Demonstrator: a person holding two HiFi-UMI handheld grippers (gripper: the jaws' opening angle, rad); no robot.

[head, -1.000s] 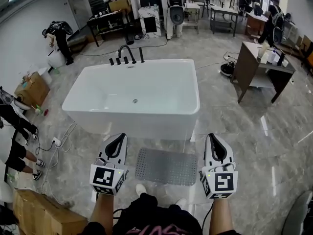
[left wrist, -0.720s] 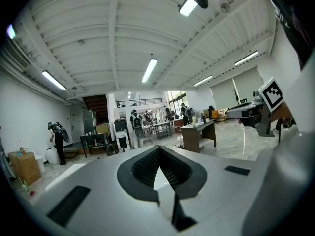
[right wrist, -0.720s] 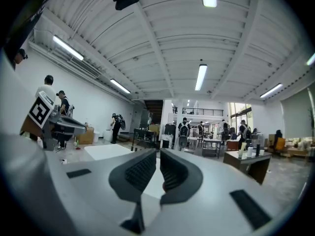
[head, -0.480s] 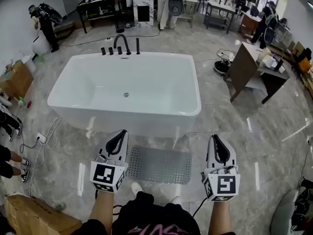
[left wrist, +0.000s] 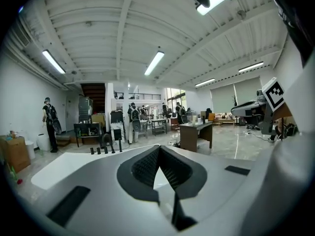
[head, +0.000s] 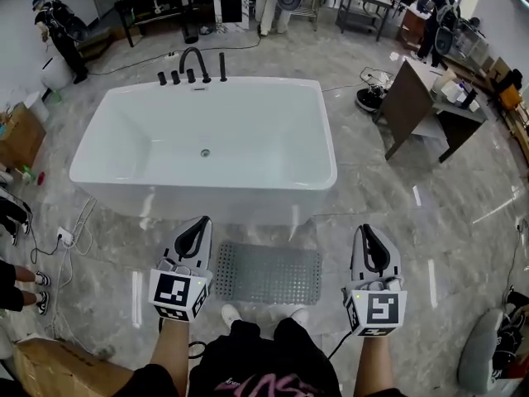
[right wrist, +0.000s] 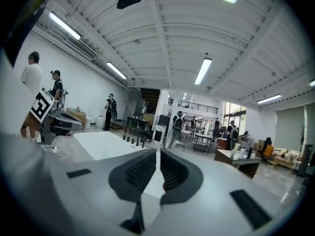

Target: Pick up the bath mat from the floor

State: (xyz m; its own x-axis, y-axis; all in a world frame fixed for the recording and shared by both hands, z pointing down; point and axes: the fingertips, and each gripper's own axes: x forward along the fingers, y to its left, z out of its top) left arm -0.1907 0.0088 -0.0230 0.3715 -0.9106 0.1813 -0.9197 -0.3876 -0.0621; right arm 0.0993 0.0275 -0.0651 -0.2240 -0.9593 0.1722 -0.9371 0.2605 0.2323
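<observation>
Head view: the bath mat (head: 267, 273) lies flat on the floor (head: 430, 222) just beside the bathtub (head: 207, 147), untouched. Left tool (head: 198, 226) and right tool (head: 369, 231) flank it, both closed and empty. Judged progress: none; reach, grasp and lift remain.

place: open workshop/lab hall | cues: freestanding bathtub (head: 207, 151), workbenches (head: 368, 5), strip-lit ceiling (left wrist: 154, 63)
</observation>
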